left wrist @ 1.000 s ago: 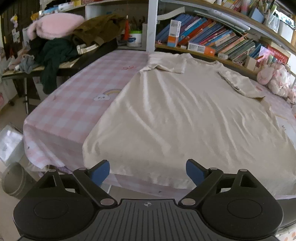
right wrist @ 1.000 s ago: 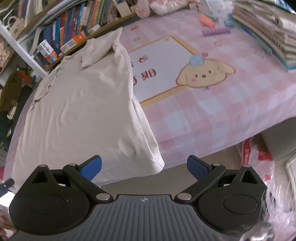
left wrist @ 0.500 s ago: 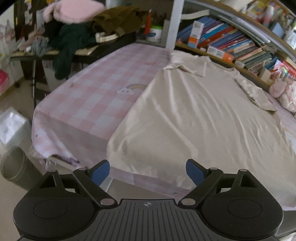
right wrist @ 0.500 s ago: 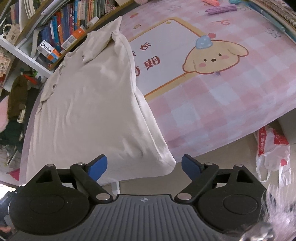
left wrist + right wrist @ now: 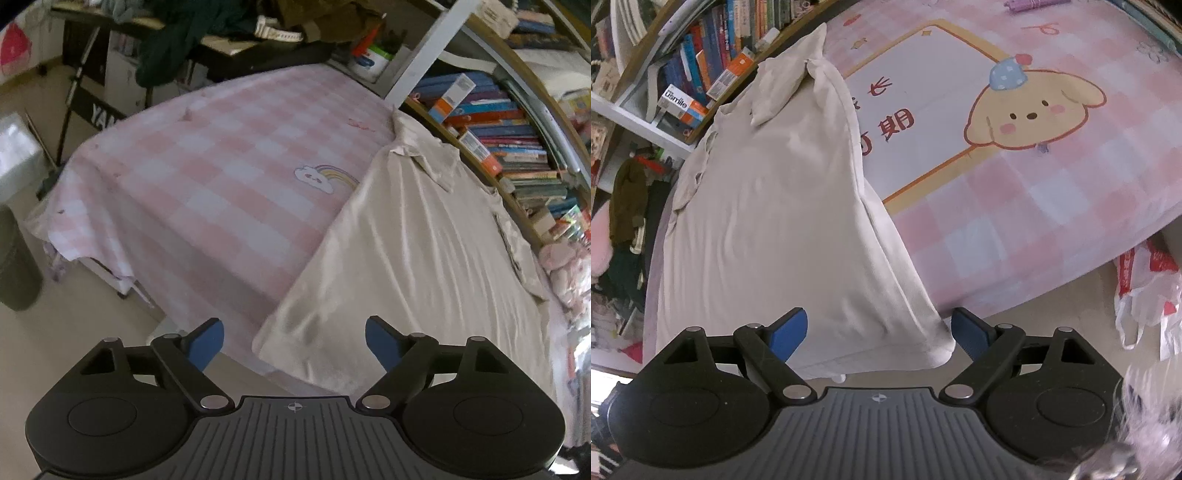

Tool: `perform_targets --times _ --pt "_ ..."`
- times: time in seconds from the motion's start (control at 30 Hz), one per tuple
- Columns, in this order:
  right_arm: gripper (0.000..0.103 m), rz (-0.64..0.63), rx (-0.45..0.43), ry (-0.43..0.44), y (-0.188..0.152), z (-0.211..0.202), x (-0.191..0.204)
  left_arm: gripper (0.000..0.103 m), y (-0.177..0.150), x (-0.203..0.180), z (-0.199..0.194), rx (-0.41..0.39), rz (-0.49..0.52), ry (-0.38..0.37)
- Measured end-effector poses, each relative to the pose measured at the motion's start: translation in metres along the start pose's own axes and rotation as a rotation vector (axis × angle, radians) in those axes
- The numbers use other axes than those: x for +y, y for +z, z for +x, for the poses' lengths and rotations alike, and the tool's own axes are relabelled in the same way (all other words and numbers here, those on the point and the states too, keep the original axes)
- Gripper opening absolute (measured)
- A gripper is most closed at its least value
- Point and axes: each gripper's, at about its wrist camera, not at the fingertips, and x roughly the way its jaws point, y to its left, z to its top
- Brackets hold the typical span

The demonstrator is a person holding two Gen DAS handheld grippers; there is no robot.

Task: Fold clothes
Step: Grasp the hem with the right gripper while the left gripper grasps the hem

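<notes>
A cream collared shirt (image 5: 406, 240) lies spread flat on a pink checked sheet (image 5: 221, 177), collar toward the bookshelf. Its hem hangs slightly over the near edge. My left gripper (image 5: 293, 332) hovers at the shirt's lower left corner. Its jaws are closing, with that corner between the blue fingertips (image 5: 207, 343) but not pressed. In the right wrist view the shirt (image 5: 768, 221) runs away from me. My right gripper (image 5: 879, 321) is at the lower right hem corner, its jaws closing around it. The pads do not press on the cloth.
A bookshelf (image 5: 498, 129) packed with books runs along the far side. Dark clothes are piled on a black stand (image 5: 221, 26) at the back left. A grey bin (image 5: 14, 266) stands on the floor at left. Plastic bags (image 5: 1145, 295) lie on the floor at right.
The left gripper slid left along the near edge and rolled, bringing the shirt's lower left corner between its fingers. The right gripper edged closer to the right hem corner. Both pairs of jaws narrowed a little.
</notes>
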Motion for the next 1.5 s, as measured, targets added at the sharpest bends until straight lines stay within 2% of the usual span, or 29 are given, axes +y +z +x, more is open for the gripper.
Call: perform_targets --times 0.27,0.47,0.57,0.63,0.67,0.7,0.77,0.83,0.87,0.93,1.07,1.13,1.27,1.3,1.33,1.37,1.4,1.5 --pt "0.083 0.085 0.033 0.026 0.006 0.002 -0.005 0.085 0.019 0.015 0.028 0.083 -0.075 -0.173" --pt "0.083 0.118 0.114 0.039 0.018 0.012 -0.012 0.085 0.027 0.019 0.043 0.162 -0.063 -0.188" --pt "0.081 0.122 0.146 0.040 0.022 0.014 -0.016 0.083 0.027 0.024 0.043 0.178 -0.091 -0.230" --pt "0.076 0.116 0.158 0.036 0.023 0.014 -0.018 0.073 0.027 0.026 0.041 0.190 -0.087 -0.259" --pt "0.073 0.112 0.163 0.034 0.023 0.013 -0.018 0.062 0.027 0.027 0.039 0.194 -0.074 -0.260" --pt "0.066 0.107 0.168 0.031 0.023 0.011 -0.019 0.047 0.027 0.028 0.037 0.198 -0.065 -0.262" --pt "0.055 0.091 0.178 0.041 0.022 0.007 -0.019 0.035 0.027 0.033 0.033 0.203 -0.059 -0.272" --pt "0.038 0.057 0.185 0.050 0.020 0.003 -0.015 0.035 0.028 0.035 0.030 0.203 -0.055 -0.300" --pt "0.035 0.029 0.188 0.049 0.019 0.001 -0.012 0.035 0.029 0.035 0.028 0.204 -0.049 -0.315" --pt "0.022 -0.025 0.194 0.048 0.017 -0.003 -0.004 0.035 0.030 0.032 0.026 0.206 -0.018 -0.345" --pt "0.019 -0.092 0.206 0.031 0.013 -0.002 0.005 0.035 0.032 0.028 0.029 0.233 0.031 -0.333" --pt "0.023 -0.088 0.206 0.022 0.013 0.001 0.005 0.035 0.033 0.029 0.035 0.243 0.026 -0.313" --pt "0.023 -0.083 0.213 0.027 0.014 0.004 0.005 0.035 0.031 0.030 0.042 0.251 0.011 -0.292" --pt "0.023 -0.084 0.211 0.029 0.014 0.004 0.004 0.030 0.030 0.031 0.042 0.248 0.009 -0.300" --pt "0.018 -0.083 0.209 0.032 0.014 0.003 0.003 0.024 0.028 0.032 0.040 0.245 0.007 -0.317" --pt "0.013 -0.084 0.205 0.040 0.014 0.003 0.003 0.013 0.027 0.034 0.039 0.241 0.003 -0.332" --pt "0.008 -0.088 0.198 0.044 0.014 0.001 0.003 0.010 0.026 0.034 0.037 0.234 0.002 -0.341" --pt "0.007 -0.100 0.196 0.040 0.016 -0.004 0.001 0.007 0.023 0.031 0.032 0.215 0.029 -0.337"
